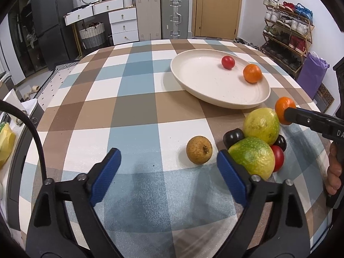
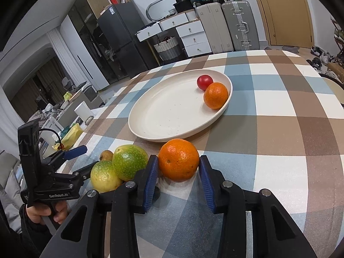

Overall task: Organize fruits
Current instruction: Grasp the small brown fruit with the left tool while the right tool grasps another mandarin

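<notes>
Right gripper (image 2: 178, 167) has its blue pads on either side of an orange (image 2: 178, 160) on the checked tablecloth (image 2: 279, 111), just in front of the cream plate (image 2: 163, 116); left pad looks pressed on the peel, right pad is at or just off it, so I read it as clamped on the fruit, not lifted clear. Left gripper (image 1: 168, 167) has its jaws wide apart with nothing between them, hovering over bare cloth next to a small brown fruit (image 1: 199, 149). Plate already holds a red tomato (image 2: 204, 81) and a second orange (image 2: 215, 95), touching or nearly so. Loose pile remaining beside the held orange: two green-yellow fruits (image 1: 261, 125), dark plum-like ones (image 1: 232, 136), another red one (image 1: 278, 158). Handling guess: the orange is light, firm with slightly giving peel, round so it can roll or squirt out if pinched off-centre; grip across the widest middle, moderate squeeze. Once set on the smooth, shallow plate it will likely roll toward the rim. The green fruits look wider, needing a bigger opening.
</notes>
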`<state>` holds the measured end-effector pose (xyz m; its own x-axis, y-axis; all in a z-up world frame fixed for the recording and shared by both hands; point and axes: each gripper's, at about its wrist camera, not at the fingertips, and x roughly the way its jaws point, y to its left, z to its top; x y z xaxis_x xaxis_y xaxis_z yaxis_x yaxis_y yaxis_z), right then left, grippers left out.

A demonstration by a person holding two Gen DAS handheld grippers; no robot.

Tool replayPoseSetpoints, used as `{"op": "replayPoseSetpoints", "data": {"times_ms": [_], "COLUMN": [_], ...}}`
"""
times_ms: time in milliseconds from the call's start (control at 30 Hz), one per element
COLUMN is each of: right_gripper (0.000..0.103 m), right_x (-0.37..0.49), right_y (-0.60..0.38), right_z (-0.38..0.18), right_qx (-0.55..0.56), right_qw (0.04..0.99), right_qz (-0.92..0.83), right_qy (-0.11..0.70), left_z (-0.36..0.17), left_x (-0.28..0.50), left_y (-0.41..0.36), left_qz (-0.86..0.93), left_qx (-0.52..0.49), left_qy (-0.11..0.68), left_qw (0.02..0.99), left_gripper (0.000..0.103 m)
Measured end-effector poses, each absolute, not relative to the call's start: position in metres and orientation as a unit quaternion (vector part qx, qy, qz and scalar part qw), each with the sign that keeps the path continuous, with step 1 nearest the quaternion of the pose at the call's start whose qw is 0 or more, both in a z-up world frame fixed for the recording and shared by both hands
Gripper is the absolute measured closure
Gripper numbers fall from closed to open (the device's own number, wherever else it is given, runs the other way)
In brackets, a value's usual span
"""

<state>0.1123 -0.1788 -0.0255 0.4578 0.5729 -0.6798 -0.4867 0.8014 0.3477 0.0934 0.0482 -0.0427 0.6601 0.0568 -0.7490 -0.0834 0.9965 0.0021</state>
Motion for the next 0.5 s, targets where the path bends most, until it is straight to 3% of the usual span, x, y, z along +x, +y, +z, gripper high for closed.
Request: {"op": "replayPoseSetpoints", "data": {"times_ms": [167,267,400,500], "right_gripper": [0.064,0.064,0.064,0.064], "right_x": [0.113,0.113,0.113,0.113], "right_y": [-0.180,-0.180,-0.180,-0.180], "right_z": [-0.025,-0.025,-0.025,-0.025], "right_qx": [0.056,0.057,0.055,0.056], "right_qw": [0.852,0.852,0.852,0.853], "right_qz": [0.311,0.310,0.310,0.311], "right_qy": [0.417,0.418,0.418,0.416], "left_z": [-0.046,-0.046,-0.046,-0.046], "left_x": [0.097,0.097,0.096,0.095], "left_y": [0.045,0.040,0.033,0.031], "left_qz": [0.014,-0.005,-0.037,-0.041], "left_qx": [-0.015,-0.011,-0.012,-0.014], "left_qy": [0.417,0.417,0.416,0.416], "left_qw": [0.909,0.909,0.908,0.908], "left_gripper": [0.032,0.047,0.081,0.081]}}
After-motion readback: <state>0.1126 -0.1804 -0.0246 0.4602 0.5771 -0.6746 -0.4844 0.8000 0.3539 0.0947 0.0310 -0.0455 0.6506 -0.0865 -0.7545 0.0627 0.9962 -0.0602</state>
